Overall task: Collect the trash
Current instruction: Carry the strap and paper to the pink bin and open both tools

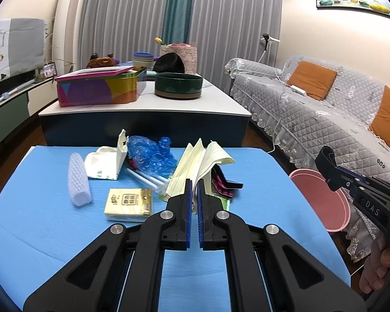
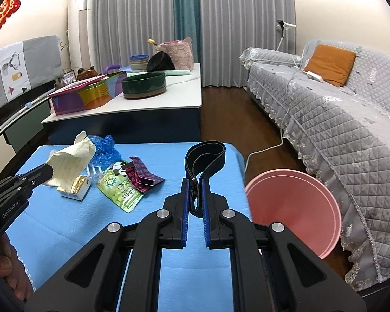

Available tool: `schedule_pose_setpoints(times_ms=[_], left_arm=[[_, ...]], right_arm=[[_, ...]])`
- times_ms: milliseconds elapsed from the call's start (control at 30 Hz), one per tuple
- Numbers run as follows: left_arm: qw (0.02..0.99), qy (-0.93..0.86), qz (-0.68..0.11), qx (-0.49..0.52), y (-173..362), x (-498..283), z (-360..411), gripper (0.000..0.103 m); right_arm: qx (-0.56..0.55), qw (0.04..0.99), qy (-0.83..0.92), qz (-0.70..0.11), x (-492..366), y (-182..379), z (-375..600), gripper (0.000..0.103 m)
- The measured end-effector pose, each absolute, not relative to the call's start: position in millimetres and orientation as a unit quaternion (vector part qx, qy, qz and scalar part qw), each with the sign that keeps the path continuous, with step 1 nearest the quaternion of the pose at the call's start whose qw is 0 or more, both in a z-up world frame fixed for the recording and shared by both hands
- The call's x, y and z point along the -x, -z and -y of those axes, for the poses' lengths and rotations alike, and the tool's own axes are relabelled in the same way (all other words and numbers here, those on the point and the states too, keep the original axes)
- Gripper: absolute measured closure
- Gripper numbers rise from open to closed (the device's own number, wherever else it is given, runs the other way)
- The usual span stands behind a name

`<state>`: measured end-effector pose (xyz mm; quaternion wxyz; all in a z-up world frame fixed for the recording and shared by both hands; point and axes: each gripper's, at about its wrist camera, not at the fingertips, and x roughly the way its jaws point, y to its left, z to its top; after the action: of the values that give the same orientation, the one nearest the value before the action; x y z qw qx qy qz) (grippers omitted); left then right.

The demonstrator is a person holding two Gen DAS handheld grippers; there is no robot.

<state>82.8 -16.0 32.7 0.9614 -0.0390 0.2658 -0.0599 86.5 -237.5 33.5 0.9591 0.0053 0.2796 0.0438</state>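
Right gripper (image 2: pixel 194 200) clamped on black strap loop (image 2: pixel 205 153), near right edge of blue mat (image 2: pixel 65 234), beside pink bin (image 2: pixel 293 208) on floor; bin interior looks empty from here, drop not yet made.

Left gripper (image 1: pixel 194 195) pinching yellow lined paper (image 1: pixel 195 161), paper not yet carried across.

Left on mat: tissue pack (image 1: pixel 128 204), green snack wrapper (image 2: pixel 117 187), foam net sleeve (image 1: pixel 78 179), white straws (image 1: pixel 145 178), torn white carton (image 1: pixel 106 161), blue plastic bag (image 1: pixel 150 153).

Judgement: early stage, most trash remaining.
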Motion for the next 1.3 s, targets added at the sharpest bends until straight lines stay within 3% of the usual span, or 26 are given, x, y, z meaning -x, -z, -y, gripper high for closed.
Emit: schedule_pose_setpoints(times_ms=[1300], left_arm=[[0.948, 0.133, -0.288, 0.026, -50.3, -106.4, 120.2, 0.099]], right_arm=[[-0.048, 0.969, 0.036, -0.240, -81.1, -62.3, 334.3, 0.094]])
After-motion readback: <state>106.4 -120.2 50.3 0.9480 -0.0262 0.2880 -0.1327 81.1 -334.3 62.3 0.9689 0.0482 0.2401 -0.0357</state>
